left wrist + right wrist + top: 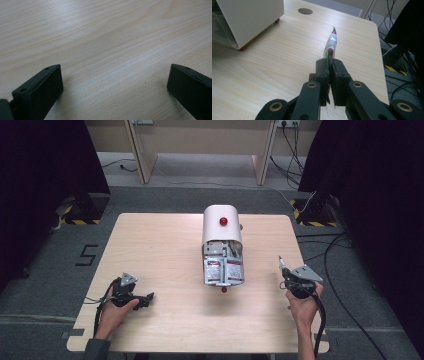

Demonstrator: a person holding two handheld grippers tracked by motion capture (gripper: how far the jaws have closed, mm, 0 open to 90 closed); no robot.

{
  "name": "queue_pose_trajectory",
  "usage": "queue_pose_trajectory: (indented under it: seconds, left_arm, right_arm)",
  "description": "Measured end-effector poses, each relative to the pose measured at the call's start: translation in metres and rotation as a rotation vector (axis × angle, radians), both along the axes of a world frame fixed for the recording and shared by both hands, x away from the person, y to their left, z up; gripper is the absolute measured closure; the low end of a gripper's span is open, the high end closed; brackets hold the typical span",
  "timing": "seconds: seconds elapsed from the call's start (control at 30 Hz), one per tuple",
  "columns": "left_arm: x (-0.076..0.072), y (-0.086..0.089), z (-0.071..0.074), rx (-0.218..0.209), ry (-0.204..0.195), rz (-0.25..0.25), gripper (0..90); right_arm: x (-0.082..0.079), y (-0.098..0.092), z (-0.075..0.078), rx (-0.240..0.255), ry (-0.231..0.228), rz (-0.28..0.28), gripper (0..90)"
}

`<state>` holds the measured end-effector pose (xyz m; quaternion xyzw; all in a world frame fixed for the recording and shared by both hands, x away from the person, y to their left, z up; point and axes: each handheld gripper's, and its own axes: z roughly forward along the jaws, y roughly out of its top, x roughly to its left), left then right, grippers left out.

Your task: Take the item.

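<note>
My right gripper [329, 65] clamps a thin sachet [331, 45] at frame centre — left gripper [115, 82] rests lower left, jaws apart.

A white box [222, 227] with a red knob [223, 221] stands on the wooden table [160, 250] — small packets [222, 269] fill its open front.

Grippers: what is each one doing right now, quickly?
Left gripper: jaws open, nothing between them.
Right gripper: jaws shut on a thin packet.
</note>
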<state>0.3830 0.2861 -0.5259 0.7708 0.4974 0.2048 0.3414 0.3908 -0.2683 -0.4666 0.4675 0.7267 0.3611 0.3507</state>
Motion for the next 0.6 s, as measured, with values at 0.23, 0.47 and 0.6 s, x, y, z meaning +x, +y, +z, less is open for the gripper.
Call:
queue_pose_trajectory:
  seconds: [0.23,0.47,0.6]
  left_arm:
    - [0.0,0.0,0.0,0.0,0.0,0.0,0.0]
    - [0.0,0.0,0.0,0.0,0.0,0.0,0.0]
    - [0.0,0.0,0.0,0.0,0.0,0.0,0.0]
  right_arm:
    - [0.004,0.0,-0.01,-0.012,0.025,0.0,85.4]
    - [0.008,0.009,-0.018,-0.029,0.051,0.029,85.3]
    - [0.009,0.014,-0.021,-0.047,0.061,0.051,84.9]
